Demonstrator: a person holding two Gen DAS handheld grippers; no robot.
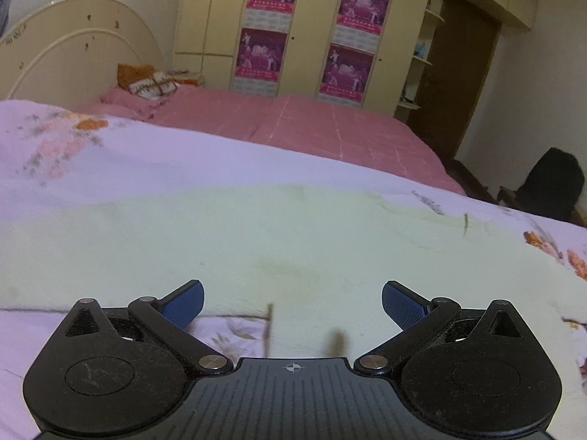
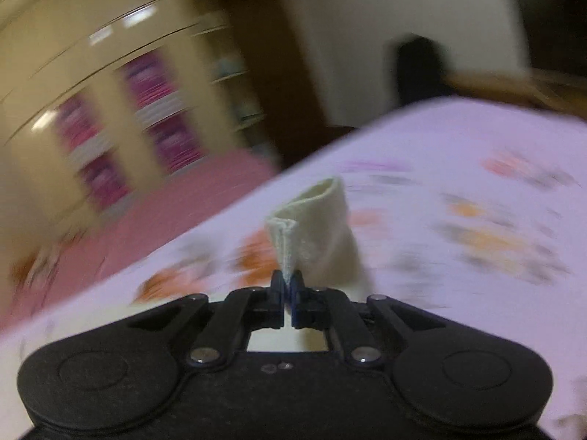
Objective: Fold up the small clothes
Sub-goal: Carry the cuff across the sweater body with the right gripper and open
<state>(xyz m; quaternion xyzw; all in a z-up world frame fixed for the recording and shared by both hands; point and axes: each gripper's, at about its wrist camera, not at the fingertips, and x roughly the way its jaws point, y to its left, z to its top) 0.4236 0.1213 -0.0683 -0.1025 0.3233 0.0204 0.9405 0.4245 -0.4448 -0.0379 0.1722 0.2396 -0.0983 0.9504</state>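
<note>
A pale cream garment (image 1: 227,242) lies flat on a lilac floral bedsheet (image 1: 110,154). My left gripper (image 1: 292,306) is open, its blue pads (image 1: 183,306) hovering just over the garment's near edge, holding nothing. In the right wrist view my right gripper (image 2: 288,280) is shut on a hemmed edge of the cream garment (image 2: 315,220), which stands up folded above the fingers over the floral sheet (image 2: 458,183). That view is motion-blurred.
A pink bedspread (image 1: 312,128) lies beyond the floral sheet, with a pillow pile (image 1: 154,80) by the headboard (image 1: 73,47). Cream wardrobes with magenta posters (image 1: 271,29) line the far wall. A dark chair (image 1: 550,183) and brown door (image 1: 466,73) are at right.
</note>
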